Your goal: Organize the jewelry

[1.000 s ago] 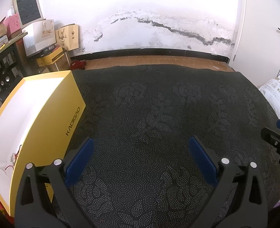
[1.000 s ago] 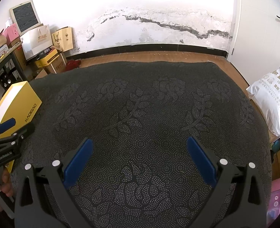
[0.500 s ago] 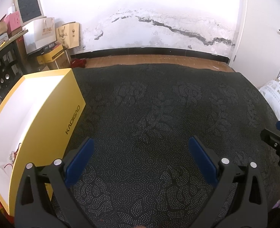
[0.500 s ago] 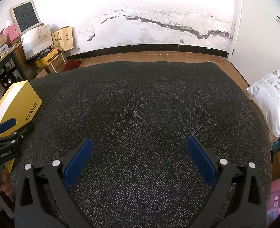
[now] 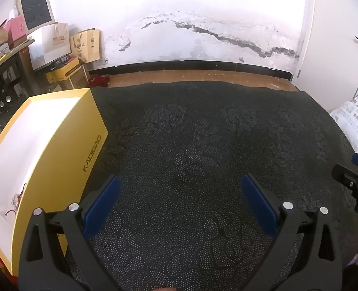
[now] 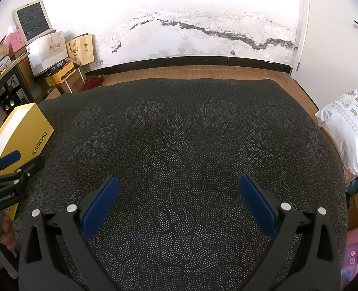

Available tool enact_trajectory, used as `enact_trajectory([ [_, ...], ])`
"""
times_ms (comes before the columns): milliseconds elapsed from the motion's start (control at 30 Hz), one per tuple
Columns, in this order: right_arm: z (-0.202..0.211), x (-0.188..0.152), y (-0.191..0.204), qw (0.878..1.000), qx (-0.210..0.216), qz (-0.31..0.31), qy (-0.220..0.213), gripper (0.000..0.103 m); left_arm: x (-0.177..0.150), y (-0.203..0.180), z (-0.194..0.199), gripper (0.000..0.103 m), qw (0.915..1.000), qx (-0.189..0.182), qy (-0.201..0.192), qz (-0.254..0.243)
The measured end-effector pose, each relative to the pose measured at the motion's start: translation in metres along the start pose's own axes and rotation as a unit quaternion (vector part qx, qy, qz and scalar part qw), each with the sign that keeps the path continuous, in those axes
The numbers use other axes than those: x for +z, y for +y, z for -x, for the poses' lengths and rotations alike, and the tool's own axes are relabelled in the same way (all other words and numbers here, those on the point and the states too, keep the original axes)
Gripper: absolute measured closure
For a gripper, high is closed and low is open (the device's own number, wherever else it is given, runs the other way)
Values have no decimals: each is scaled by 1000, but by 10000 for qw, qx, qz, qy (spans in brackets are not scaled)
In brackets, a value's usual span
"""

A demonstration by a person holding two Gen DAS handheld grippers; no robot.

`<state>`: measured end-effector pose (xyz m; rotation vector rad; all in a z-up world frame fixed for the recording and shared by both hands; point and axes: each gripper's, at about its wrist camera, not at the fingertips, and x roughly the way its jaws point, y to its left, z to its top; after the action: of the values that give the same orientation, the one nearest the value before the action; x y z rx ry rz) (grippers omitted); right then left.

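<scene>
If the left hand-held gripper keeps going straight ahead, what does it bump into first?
Probably nothing soon. The left hand-held gripper is open over the bare black patterned cloth. The yellow box sits off to its left. Depth is hard to judge.

A dark cloth [image 5: 203,145] with dotted flowers and leaves covers the whole desk. An open yellow box [image 5: 57,150] sits on the cloth at the left edge. It is white inside, and its side reads KADIGAO. Small bits of jewelry [image 5: 15,200] with a red string lie in its near corner. The rest of the cloth is bare.
</scene>
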<state>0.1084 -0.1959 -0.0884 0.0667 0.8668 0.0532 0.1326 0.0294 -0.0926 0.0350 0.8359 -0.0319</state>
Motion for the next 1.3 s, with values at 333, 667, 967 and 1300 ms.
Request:
enact_trajectory([
  [333,0,0,0,10000,3,8,1,7,0,-1,1,6,10000,15,-6,-36],
  [667,0,1,0,10000,12,27,7,7,-1,-1,0,6,10000,31,-4,-57],
  [967,1,1,0,10000,13,29,6,7,-2,0,0,6,10000,40,-9,-74],
  [1300,0,1,-1,10000,13,35,9,7,-2,1,0,6,10000,45,-9,-88],
])
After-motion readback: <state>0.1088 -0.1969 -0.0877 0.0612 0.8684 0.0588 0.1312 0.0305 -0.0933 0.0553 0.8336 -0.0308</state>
